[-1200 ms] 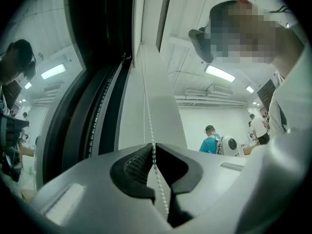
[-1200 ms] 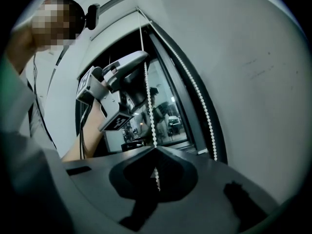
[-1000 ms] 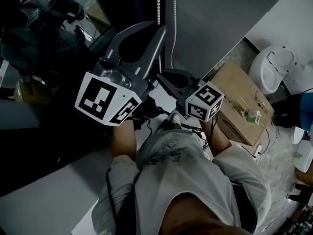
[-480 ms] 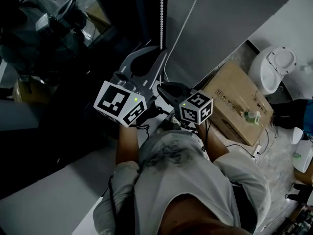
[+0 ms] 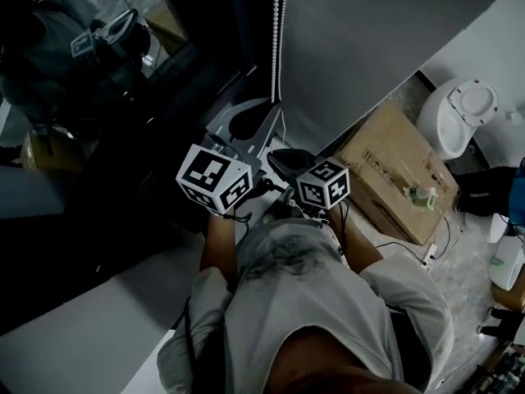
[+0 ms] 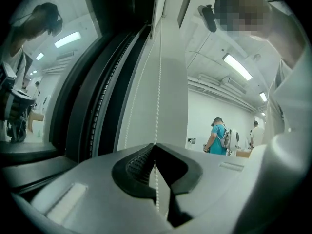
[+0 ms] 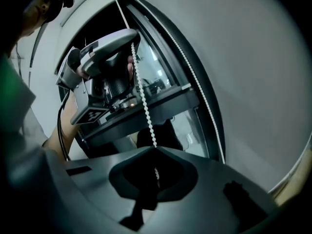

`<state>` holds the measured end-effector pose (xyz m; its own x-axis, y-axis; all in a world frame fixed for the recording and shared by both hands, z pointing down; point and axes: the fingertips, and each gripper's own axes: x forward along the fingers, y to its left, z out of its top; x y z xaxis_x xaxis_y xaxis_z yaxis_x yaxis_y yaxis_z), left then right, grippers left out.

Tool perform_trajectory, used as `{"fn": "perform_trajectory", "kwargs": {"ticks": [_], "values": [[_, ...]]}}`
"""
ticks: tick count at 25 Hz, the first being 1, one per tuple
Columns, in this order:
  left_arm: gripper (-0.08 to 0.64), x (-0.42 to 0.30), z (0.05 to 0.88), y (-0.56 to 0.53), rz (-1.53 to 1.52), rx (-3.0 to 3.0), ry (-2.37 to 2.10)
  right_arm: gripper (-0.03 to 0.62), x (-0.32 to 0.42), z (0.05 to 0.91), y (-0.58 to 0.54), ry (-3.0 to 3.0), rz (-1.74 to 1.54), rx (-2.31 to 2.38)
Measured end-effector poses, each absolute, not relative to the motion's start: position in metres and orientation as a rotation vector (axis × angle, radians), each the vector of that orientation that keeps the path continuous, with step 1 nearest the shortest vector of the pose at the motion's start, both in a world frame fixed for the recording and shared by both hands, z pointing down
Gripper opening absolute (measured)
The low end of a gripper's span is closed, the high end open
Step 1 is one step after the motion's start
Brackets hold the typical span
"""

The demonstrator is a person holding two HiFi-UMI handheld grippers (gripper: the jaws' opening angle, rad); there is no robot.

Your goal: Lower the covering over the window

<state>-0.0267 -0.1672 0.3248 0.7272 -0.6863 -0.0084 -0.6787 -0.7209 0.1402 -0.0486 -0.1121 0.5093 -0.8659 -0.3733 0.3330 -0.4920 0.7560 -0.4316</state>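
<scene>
Left claw (image 6: 155, 146) and right claw (image 7: 156, 150) clamped on bead chain (image 5: 276, 31)
Both pinch one white strand, left above right, beside the grey window blind (image 5: 369, 39).

- Left gripper (image 6: 156, 146): light grey plastic shell, wide forked shape; black ribbed lining round the jaw opening; recessed rect. slot on the shell.
- Right gripper (image 7: 156, 150): same build, darker grey/black shell w/ black lining.
- Left marker cube (image 5: 215, 179) & right marker cube (image 5: 322, 184): white faces, black square patterns.
- In the right gripper view, the left gripper shows metal fittings & dark round parts next to its cube.
- T-shirt (image 5: 320, 302): light grey, short sleeves, dark print on front.
- Black cable (image 5: 185, 318) over the shirt's left side; thin black cable (image 5: 342, 224) under the right cube.
</scene>
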Motion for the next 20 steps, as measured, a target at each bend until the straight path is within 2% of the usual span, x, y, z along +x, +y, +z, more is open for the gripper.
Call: {"fn": "perform_trajectory", "kwargs": {"ticks": [8,9,10,13,20], "values": [[0.015,-0.028,0.334,-0.165,-0.078,2.783,-1.118,0.025,-0.035,0.503,-0.11,-2.723,0.65,0.76],[0.015,-0.03,0.334,-0.164,-0.078,2.783,-1.12,0.071,-0.031,0.493,-0.111,-2.747,0.629,0.772],[0.015,-0.031,0.335,-0.165,-0.078,2.782,-1.123,0.108,-0.026,0.481,-0.111,-2.778,0.616,0.787],[0.015,-0.034,0.335,-0.164,-0.076,2.782,-1.129,0.133,-0.007,0.434,-0.116,-2.874,0.561,0.845],[0.015,-0.027,0.335,-0.159,-0.063,2.799,-1.115,0.133,0.012,0.283,-0.136,-3.136,0.196,0.913]]}}
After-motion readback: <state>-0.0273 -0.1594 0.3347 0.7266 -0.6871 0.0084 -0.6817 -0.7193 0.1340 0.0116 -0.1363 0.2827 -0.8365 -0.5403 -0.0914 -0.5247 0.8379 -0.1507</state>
